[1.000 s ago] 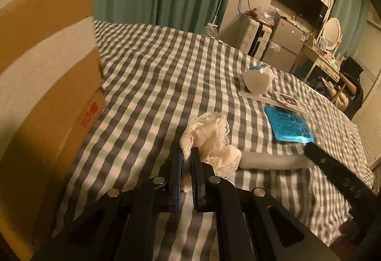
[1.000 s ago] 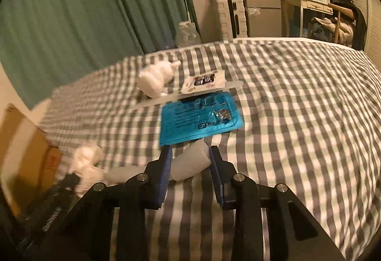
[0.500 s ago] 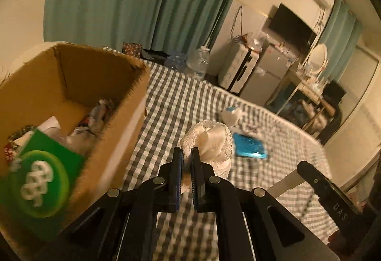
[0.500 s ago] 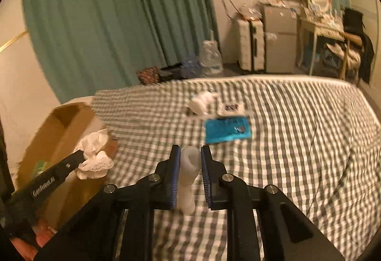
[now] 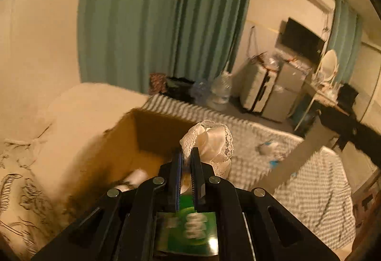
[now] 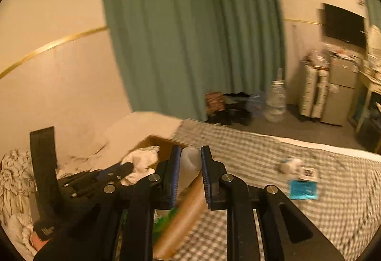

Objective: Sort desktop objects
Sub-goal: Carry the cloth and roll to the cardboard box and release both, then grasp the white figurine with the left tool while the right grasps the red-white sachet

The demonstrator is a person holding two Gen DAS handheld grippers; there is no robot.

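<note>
The left gripper (image 5: 186, 161), jaws clamped on the lace cloth (image 5: 209, 142), hangs directly above the open cardboard box (image 5: 123, 142), while the right gripper (image 6: 189, 161), jaws clamped on the white tube (image 6: 189, 165), is at the box's right rim.

Open cardboard box (image 5: 142, 142): mouth unobstructed from above; floor partly taken up by a green packet (image 5: 190, 230) and a pale roll (image 5: 135, 176). Space directly over the box is occupied by the left gripper (image 5: 186, 154), clamped on a lace-edged cloth (image 5: 209, 142), and the right gripper (image 6: 189, 154), closed around a white tube (image 6: 189, 165), the two close together. Checked bedspread (image 6: 262, 158): broad bare stretch between the box and a small cluster, blue packet (image 6: 303, 189) and white items (image 6: 289, 164), lying well apart from the box.
</note>
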